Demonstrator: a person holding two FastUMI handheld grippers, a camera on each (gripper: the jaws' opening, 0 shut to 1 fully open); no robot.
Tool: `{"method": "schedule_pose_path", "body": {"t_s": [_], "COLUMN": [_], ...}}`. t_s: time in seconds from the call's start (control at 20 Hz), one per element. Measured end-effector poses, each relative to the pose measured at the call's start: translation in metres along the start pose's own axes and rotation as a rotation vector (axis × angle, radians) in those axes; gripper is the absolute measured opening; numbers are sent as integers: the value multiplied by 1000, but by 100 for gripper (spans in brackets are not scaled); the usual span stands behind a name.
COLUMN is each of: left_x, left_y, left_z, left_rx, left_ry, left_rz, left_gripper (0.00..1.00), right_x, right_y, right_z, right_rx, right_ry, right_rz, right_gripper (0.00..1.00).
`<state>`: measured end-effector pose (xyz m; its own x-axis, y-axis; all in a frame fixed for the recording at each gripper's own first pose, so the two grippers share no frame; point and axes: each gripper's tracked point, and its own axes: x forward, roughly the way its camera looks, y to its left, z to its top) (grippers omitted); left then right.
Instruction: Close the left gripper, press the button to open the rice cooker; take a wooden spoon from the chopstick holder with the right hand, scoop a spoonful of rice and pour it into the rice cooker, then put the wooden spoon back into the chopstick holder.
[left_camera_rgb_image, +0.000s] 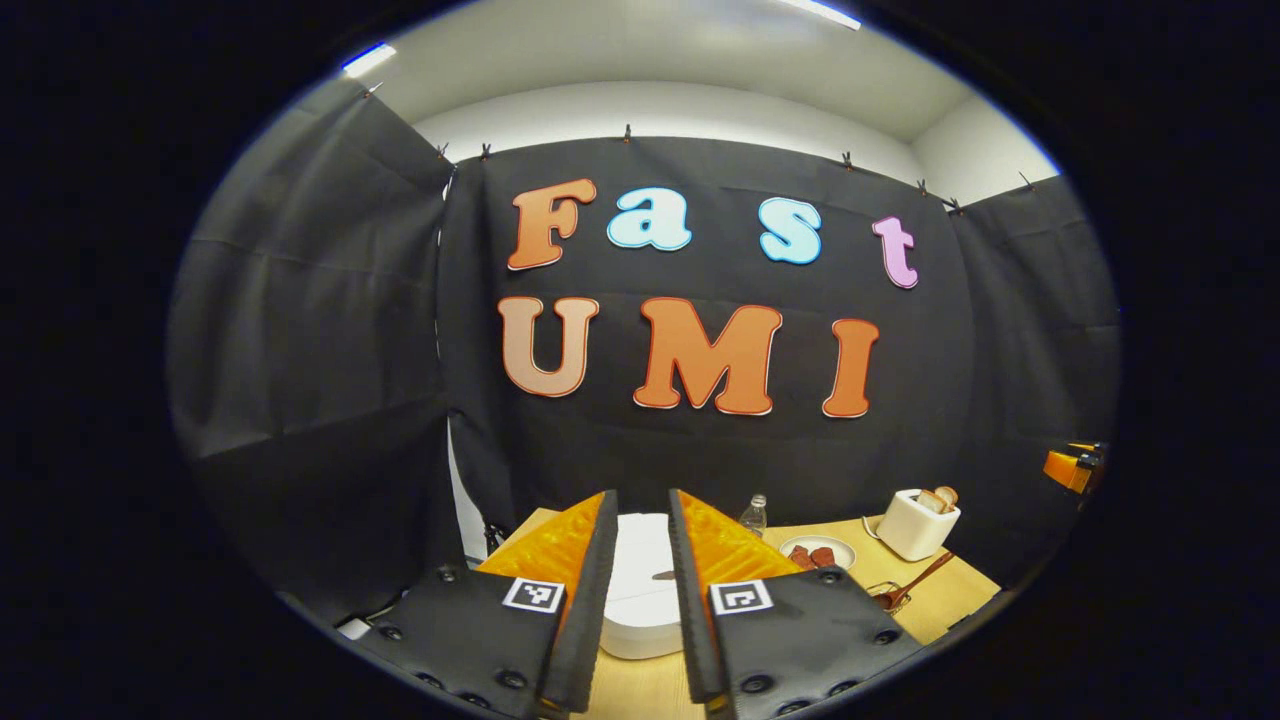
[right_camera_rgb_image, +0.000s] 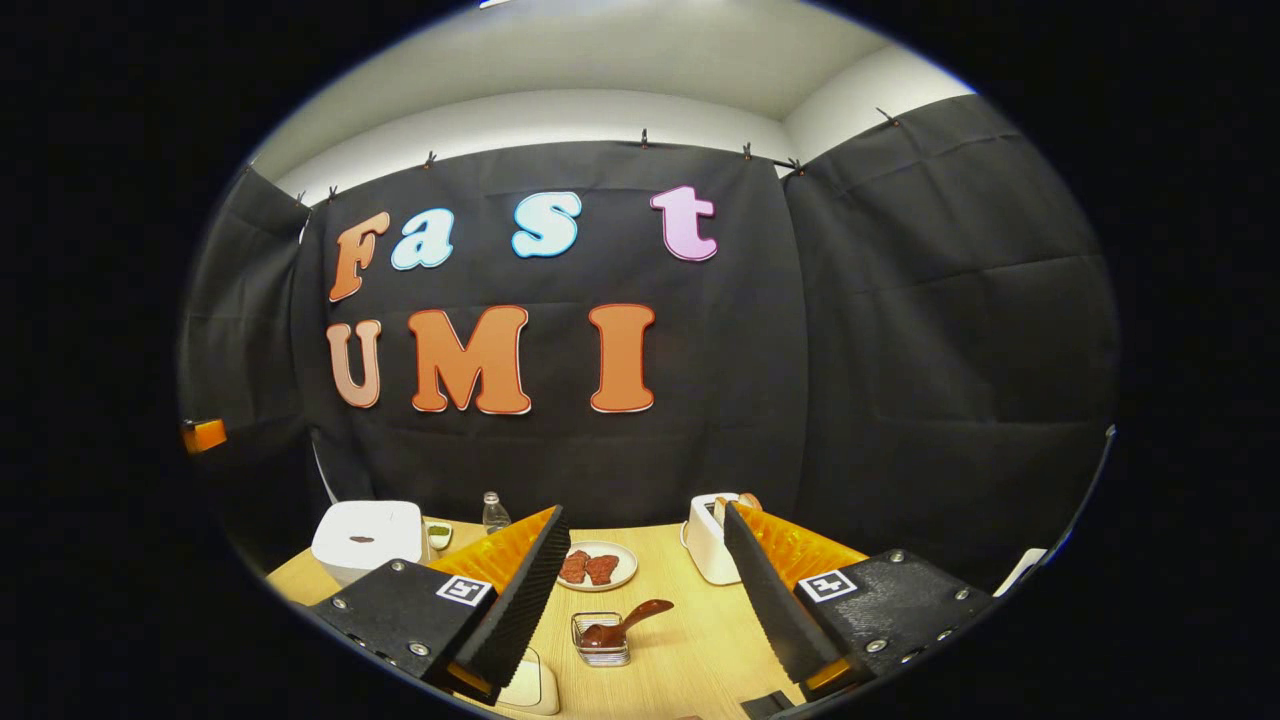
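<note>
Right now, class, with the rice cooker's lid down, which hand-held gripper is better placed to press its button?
Left hand-held gripper: the closed rice cooker sits straight ahead between its partly open fingers. The right hand-held gripper faces the wooden spoon.

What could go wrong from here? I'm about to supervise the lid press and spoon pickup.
The left gripper has its jaws still apart over the rice cooker; pressing like that could miss the button. The wooden spoon leans loosely in its holder, so a grab may tip it. The plate sits close behind.
</note>
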<state>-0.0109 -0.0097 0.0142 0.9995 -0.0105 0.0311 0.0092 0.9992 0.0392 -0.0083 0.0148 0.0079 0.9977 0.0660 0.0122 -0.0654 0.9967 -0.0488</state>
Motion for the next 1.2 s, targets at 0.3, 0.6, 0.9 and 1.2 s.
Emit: {"method": "schedule_pose_path", "body": {"t_s": [0.3,0.6,0.9,1.2], "left_x": [22,18,58,113], "left_y": [-4,1,-6,-25], "left_z": [-12,-18,-36,-71], "left_rx": [-7,-44,-42,-42], "left_ry": [19,62,123,193], "left_rz": [2,0,-31,-65], "left_gripper": [33,5,5,5], "right_x": [5,11,15,19], "right_y": [6,12,16,15], "right_z": [-2,-6,-12,-23], "right_rx": [-22,-23,-34,-29], "right_ry": [8,20,35,68], "right_rz": [7,8,10,-3], "right_gripper": [95,95,96,96]}}
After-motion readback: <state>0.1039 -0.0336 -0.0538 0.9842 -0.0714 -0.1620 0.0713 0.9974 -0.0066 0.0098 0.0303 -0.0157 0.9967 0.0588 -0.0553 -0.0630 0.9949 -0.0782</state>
